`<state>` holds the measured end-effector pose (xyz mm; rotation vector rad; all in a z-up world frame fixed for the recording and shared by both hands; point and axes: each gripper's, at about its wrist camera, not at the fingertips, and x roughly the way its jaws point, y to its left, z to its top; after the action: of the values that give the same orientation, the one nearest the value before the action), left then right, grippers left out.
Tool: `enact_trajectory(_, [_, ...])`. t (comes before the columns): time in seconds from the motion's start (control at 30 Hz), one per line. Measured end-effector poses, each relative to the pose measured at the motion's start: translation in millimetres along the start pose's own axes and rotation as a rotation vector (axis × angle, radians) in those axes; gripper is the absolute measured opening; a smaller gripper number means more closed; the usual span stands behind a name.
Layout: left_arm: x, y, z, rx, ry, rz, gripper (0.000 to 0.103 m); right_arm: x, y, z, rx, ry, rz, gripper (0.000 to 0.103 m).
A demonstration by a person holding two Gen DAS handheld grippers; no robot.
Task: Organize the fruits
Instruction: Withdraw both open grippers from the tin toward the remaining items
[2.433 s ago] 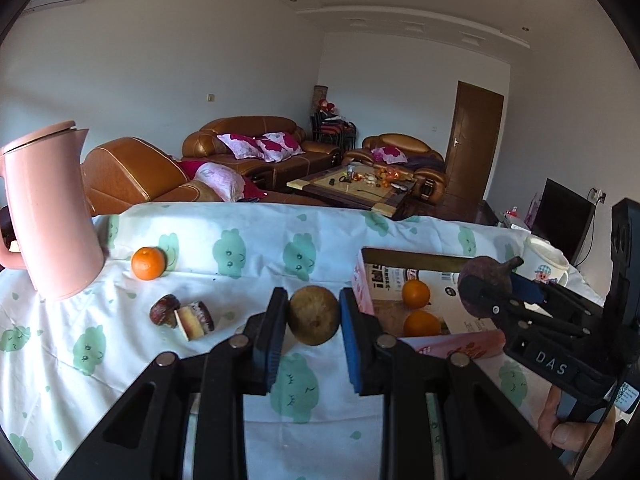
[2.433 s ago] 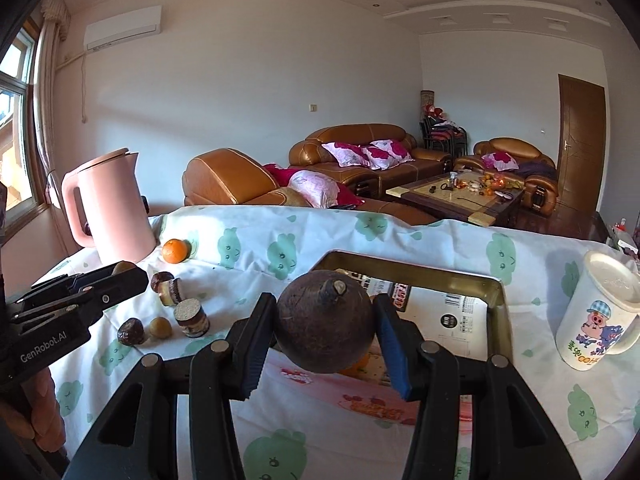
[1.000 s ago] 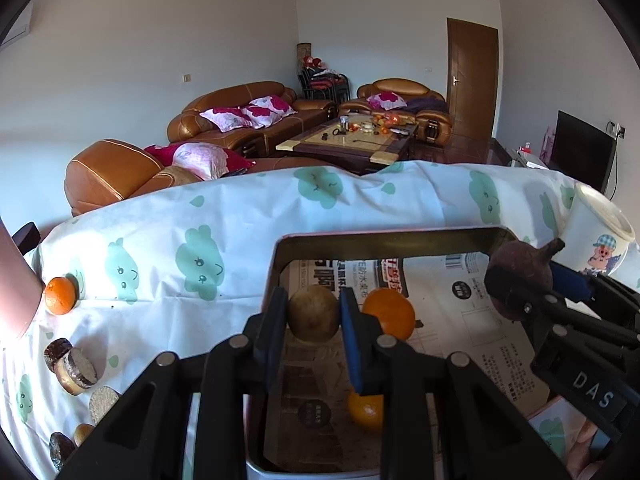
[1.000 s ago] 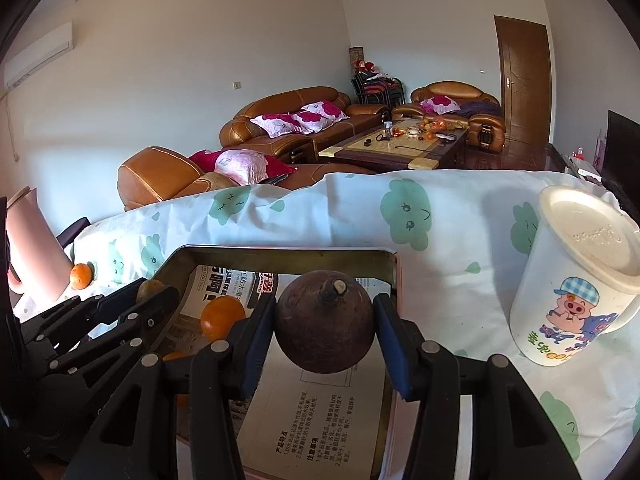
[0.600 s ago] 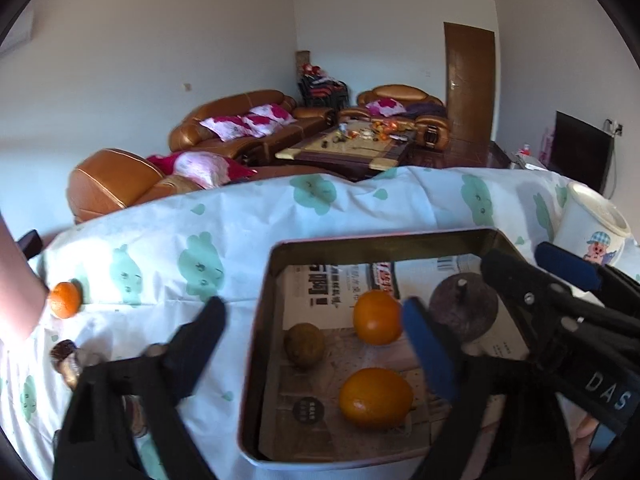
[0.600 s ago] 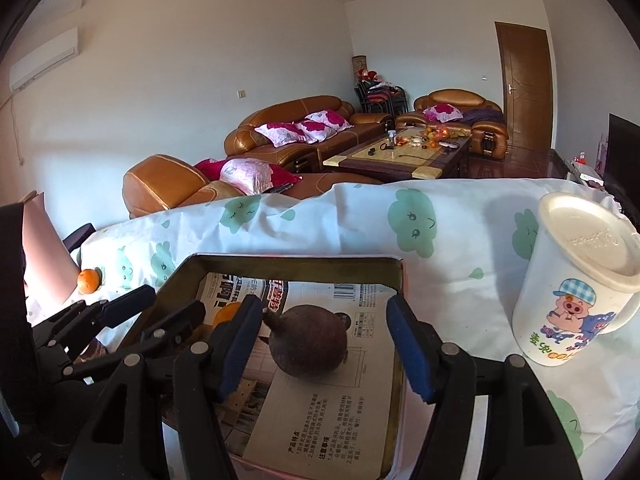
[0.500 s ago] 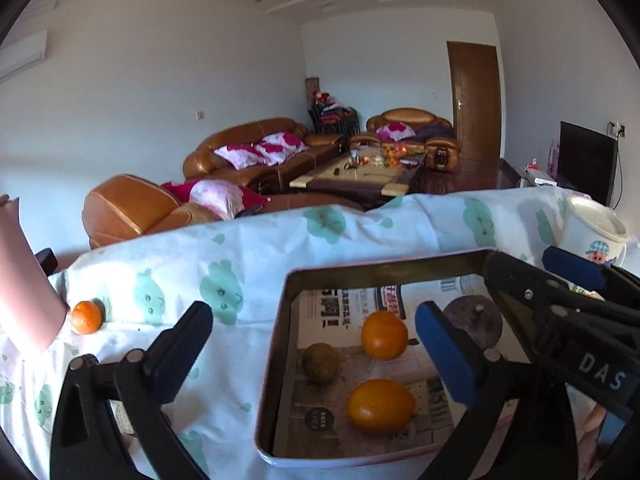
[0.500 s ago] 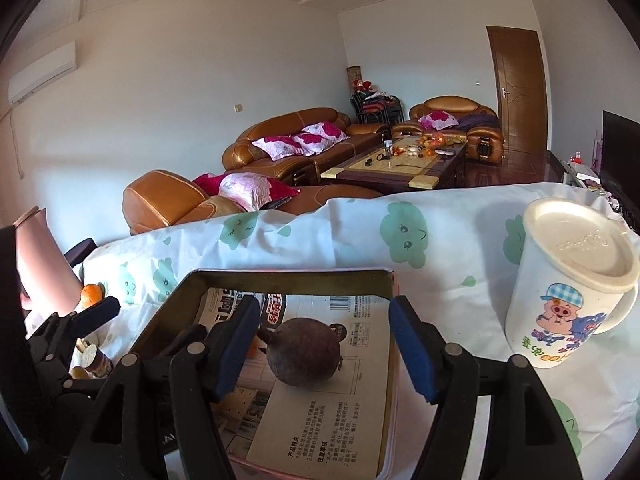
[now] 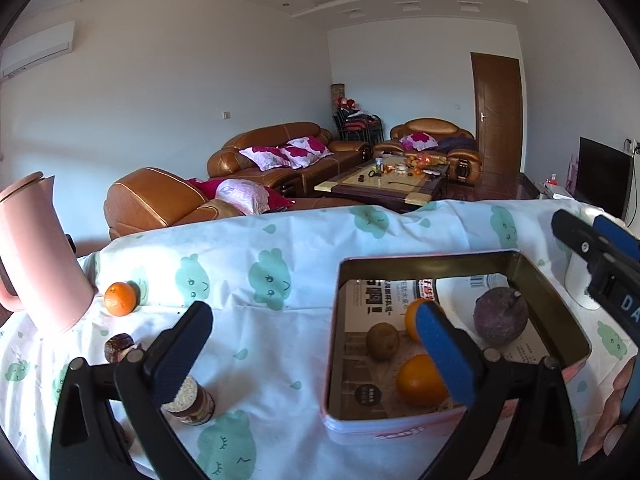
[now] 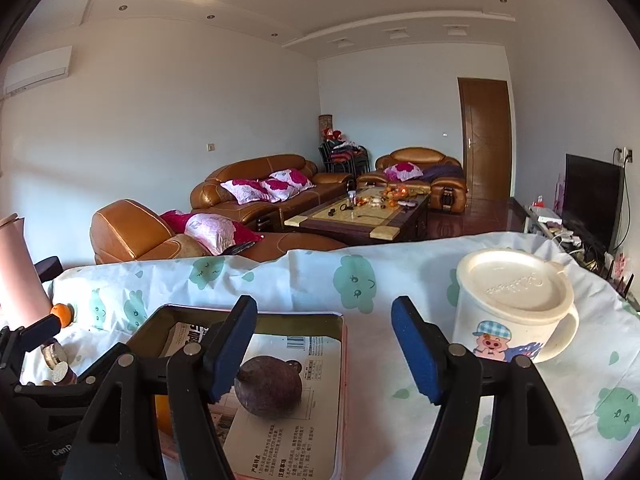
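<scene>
A pink tin box (image 9: 558, 300) lined with newspaper sits on the table. In it lie a brown kiwi (image 9: 382, 341), two oranges (image 9: 420, 380) and a dark purple round fruit (image 9: 500, 322). The purple fruit also shows in the right wrist view (image 10: 268, 390) inside the box (image 10: 280, 320). My left gripper (image 9: 316, 354) is open and empty, raised above the cloth left of the box. My right gripper (image 10: 324, 354) is open and empty above the box's right edge. A loose orange (image 9: 120, 299) lies on the cloth by the pink kettle.
A pink kettle (image 9: 32, 256) stands at far left. Small brown fruits and cut pieces (image 9: 188, 398) lie on the cloth near the left gripper. A lidded white cartoon mug (image 10: 512, 308) stands right of the box. The table has a white cloth with green prints.
Both grippers opened and let go of their fruits into the box, the kiwi from the left and the purple fruit from the right. Both then pulled back and up; the left moved leftward.
</scene>
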<state>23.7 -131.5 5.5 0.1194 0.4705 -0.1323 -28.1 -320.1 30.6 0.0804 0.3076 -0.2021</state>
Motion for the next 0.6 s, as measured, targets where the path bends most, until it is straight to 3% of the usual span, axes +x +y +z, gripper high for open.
enact_trajectory(0.03, [-1, 3, -1, 0.000, -0.004, 0.010, 0.103, -6, 0, -1, -0.001, -0.041, 0.019, 0.072])
enact_trajectory(0.1, [-4, 8, -3, -0.001, -0.011, 0.026, 0.103, -14, 3, -1, -0.011, -0.076, 0.010, 0.088])
enact_trajectory(0.6, [-19, 43, -13, -0.059, -0.004, 0.036, 0.103, -34, 14, -7, -0.002, -0.095, -0.031, 0.089])
